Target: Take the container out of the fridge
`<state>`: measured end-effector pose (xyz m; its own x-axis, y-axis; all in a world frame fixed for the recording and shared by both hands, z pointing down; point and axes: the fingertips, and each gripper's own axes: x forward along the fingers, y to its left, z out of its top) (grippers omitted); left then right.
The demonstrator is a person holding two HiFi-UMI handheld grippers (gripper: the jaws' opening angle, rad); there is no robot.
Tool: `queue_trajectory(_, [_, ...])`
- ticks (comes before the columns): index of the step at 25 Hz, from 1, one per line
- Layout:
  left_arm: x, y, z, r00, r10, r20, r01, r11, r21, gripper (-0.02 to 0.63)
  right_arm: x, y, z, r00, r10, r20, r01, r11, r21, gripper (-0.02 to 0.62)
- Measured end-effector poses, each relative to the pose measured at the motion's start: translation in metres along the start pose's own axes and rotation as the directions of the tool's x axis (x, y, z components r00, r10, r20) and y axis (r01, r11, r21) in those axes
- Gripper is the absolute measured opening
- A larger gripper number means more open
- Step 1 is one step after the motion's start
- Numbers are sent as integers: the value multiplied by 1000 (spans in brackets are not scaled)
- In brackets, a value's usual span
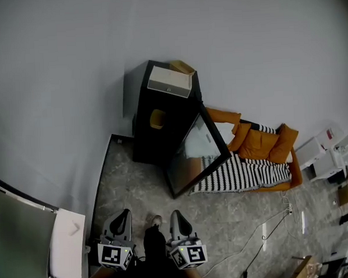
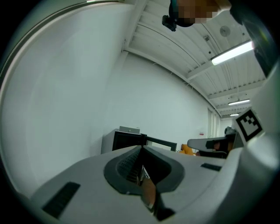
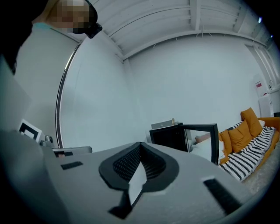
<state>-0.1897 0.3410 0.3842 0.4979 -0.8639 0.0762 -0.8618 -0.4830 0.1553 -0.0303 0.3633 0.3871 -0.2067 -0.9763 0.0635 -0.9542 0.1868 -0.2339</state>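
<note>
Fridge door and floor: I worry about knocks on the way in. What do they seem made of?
Fridge door: likely glossy glass in a dark frame; the pane shows bright patches and stripes like the blanket beside it. Floor: grey, mottled like stone tile or vinyl; which is unclear.

Against the wall (image 1: 72, 83), fridge (image 1: 145, 137) with door (image 1: 198, 151) open to the right; box (image 1: 170, 81) on top, container (image 1: 157, 118) inside, sofa (image 1: 259, 160) just right.
</note>
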Motion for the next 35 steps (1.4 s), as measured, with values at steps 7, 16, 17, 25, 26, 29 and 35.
queue_trajectory(7, [70,-2,-1,1000,10,-11,-10,1000,-2,6,60,-41,9,999,24,-24,-24,999,-23,0])
queue_trajectory(16, [168,-1,4,998,38,-40,-38,999,-8,6,141,-92,21,996,71,-53,-72,997,-24,0])
queue_trajectory(17, [178,-2,4,998,40,-43,-41,999,-11,6,148,-98,22,996,74,-58,-76,997,-26,0])
queue_trajectory(25, [254,-18,-2,997,42,-67,-45,998,-44,6,194,-150,25,991,98,-91,-99,995,-13,0])
queue_trajectory(26, [261,-21,-2,997,43,-69,-47,998,-49,6,198,-155,26,990,103,-97,-105,994,-12,0])
queue_trajectory(29, [278,-27,-3,996,52,-74,-56,997,-60,6,208,-168,22,987,123,-102,-124,992,-3,0])
queue_trajectory(35, [297,-26,-9,992,80,-94,-85,995,-58,6,230,-185,17,983,139,-122,-143,989,-28,0])
